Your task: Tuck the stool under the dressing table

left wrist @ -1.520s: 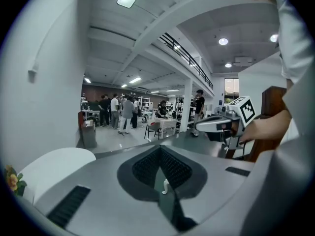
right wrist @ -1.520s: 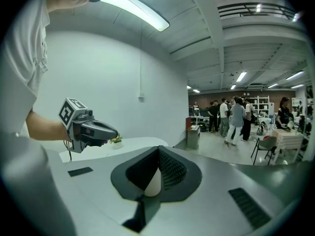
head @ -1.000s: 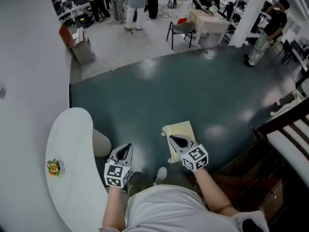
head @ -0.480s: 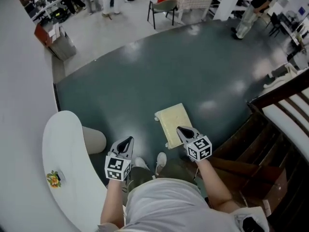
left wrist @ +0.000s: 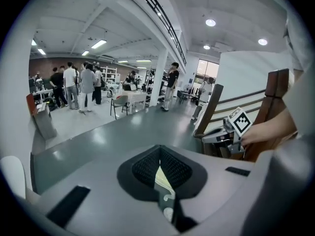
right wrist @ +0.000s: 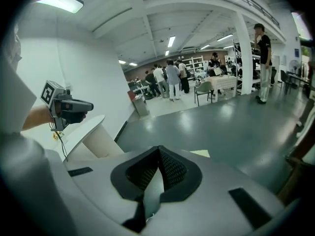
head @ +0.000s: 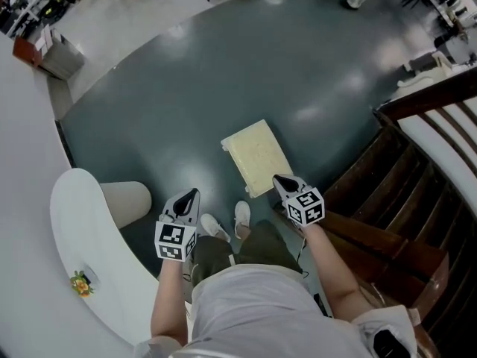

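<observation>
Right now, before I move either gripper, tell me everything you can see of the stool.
The stool shows a pale yellow rectangular seat with rounded corners that looks padded. It stands upright on the dark green floor, just ahead of the person's shoes and apart from the white dressing table, not under it. Its legs are mostly hidden from above. The shut right gripper hangs by its near corner; contact cannot be confirmed.

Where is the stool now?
Head view, centre: the stool stands on the dark floor just ahead of the right gripper, right of the white dressing table.
</observation>
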The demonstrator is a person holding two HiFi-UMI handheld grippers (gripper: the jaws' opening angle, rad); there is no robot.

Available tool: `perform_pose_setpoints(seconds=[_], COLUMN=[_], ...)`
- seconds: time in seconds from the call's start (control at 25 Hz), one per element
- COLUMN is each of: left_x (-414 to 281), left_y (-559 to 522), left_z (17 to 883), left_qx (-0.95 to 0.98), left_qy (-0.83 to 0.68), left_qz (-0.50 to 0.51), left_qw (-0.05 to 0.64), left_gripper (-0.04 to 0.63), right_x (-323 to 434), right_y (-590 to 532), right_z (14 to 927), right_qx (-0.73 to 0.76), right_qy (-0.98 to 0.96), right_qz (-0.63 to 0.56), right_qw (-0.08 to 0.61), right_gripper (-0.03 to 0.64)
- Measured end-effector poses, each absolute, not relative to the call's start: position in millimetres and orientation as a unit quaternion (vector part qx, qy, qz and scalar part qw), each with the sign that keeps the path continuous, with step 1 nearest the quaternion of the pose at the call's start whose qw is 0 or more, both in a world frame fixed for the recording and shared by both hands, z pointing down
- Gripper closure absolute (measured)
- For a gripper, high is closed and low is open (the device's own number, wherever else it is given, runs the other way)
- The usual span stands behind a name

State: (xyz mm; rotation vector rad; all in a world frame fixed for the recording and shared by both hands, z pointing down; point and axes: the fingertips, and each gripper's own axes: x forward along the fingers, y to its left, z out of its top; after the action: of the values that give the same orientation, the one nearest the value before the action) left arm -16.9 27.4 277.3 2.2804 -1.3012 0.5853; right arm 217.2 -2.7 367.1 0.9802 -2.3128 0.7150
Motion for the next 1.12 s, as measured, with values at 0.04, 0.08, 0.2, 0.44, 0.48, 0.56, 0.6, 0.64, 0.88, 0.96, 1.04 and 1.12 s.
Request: perform_pose_setpoints(seconds=[0.04,0.08,0.2,0.44,0.48,0.56,0.6,0.64,0.88,0.96,1.04,1.12], left_x=[-14.1,-11.6,-4.1,7.7,10.5,15.8,18.1,20.1,26.2,26.8,26.3,25.8], left_y=[25.1,23.0,19.1,10.3,9.0,7.5,6.8,6.2,15.0,22.5,27.5,32.6], left_z=[284.0,291.5,317.8,368.0,374.7,387.2,393.2,398.9,436.2,450.0,463.4,474.4], left_qx=[0.826,0.826,0.821,0.81,0.81,0.809,0.809,0.809,0.799,0.793,0.787,0.782], left_qy=[-0.468,-0.465,-0.46,-0.45,-0.447,-0.441,-0.438,-0.436,-0.43,-0.429,-0.43,-0.431], left_qz=[0.215,0.218,0.228,0.251,0.253,0.258,0.26,0.262,0.277,0.285,0.292,0.296], left_qw=[0.228,0.233,0.25,0.28,0.284,0.29,0.292,0.294,0.315,0.325,0.333,0.338], left_gripper=[0.592,0.592,0.592,0.592,0.592,0.592,0.592,0.592,0.592,0.592,0.592,0.591], right_x=[222.4,227.6,244.9,271.5,275.8,283.8,287.8,291.9,320.0,329.3,338.3,344.8], right_y=[-3.0,-3.4,-3.4,-4.9,-4.8,-5.6,-7.0,-8.8,-15.5,-14.4,-15.7,-16.2], right_z=[374.8,382.8,409.5,460.6,468.1,482.9,490.4,497.9,544.3,560.0,576.0,591.3], right_qx=[0.366,0.37,0.381,0.397,0.4,0.408,0.413,0.417,0.428,0.428,0.432,0.435], right_qy=[-0.85,-0.845,-0.83,-0.803,-0.798,-0.788,-0.784,-0.78,-0.755,-0.749,-0.74,-0.732], right_qz=[0.271,0.276,0.293,0.319,0.324,0.335,0.339,0.342,0.354,0.359,0.364,0.374], right_qw=[0.265,0.268,0.281,0.31,0.313,0.316,0.317,0.319,0.347,0.357,0.364,0.368], right_gripper=[0.609,0.609,0.609,0.602,0.59,0.582,0.577,0.574,0.545,0.533,0.515,0.471])
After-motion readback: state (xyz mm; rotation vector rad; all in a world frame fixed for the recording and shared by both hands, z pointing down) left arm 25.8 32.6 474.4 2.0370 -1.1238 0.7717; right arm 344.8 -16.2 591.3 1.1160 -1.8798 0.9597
